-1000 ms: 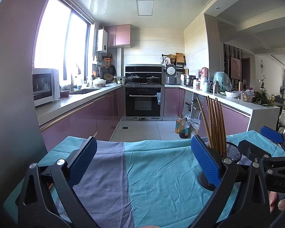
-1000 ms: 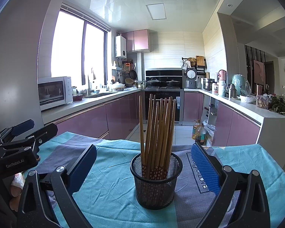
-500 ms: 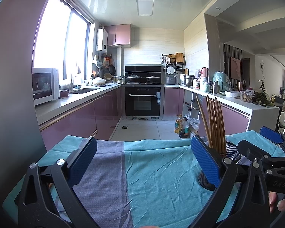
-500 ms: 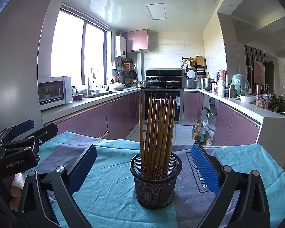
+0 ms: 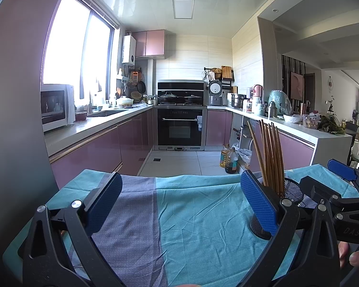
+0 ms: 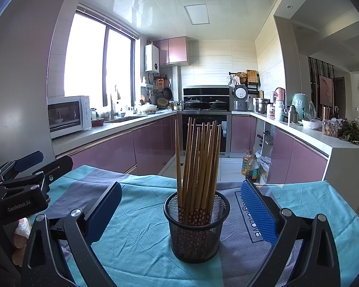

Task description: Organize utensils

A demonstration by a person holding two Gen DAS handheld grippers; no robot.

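Ahead of my right claw (image 6: 180,211), between its fingers, the holder (image 6: 196,227) stands on the cloth (image 6: 136,236) over the desk, chopsticks (image 6: 198,165) upright in it. My left claw (image 5: 180,203) sits to its left, over the cloth, with the holder just off its right finger. Beyond the desk lies the floor (image 5: 177,160), then the oven (image 5: 181,129).

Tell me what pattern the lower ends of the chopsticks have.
Small pale flowers on dark red, on the chopsticks; clearest in the right wrist view.
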